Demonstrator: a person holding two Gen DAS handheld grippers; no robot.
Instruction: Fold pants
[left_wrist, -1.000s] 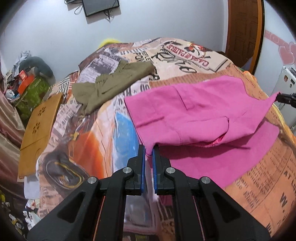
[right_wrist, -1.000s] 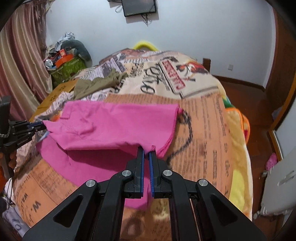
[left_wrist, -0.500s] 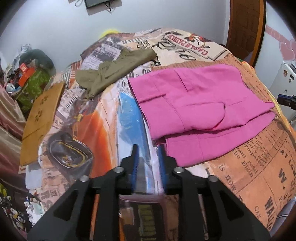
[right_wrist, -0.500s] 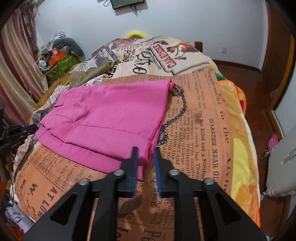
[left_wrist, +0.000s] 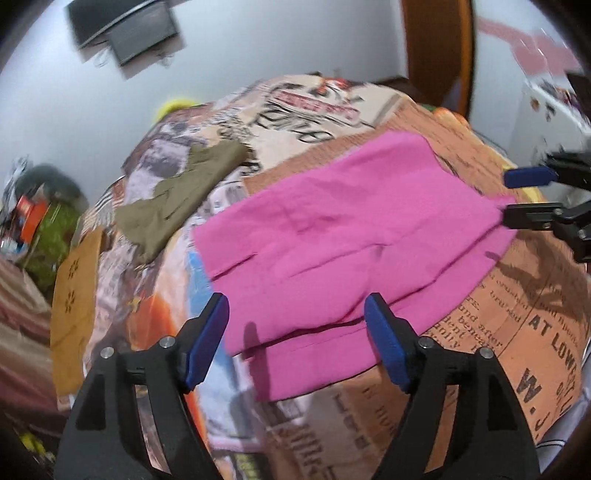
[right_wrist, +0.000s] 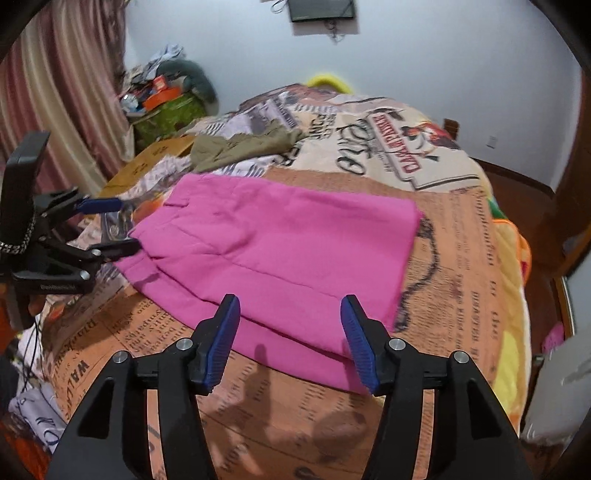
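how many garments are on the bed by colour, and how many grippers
pink pants: 1
olive garment: 1
grippers: 2, left gripper and right gripper, both open, holding nothing
total: 4

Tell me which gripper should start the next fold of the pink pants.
Probably the left gripper: open, it hangs over the near corner of the pink pants, where two layers show. The right gripper, also open, faces their long near edge mid-span.
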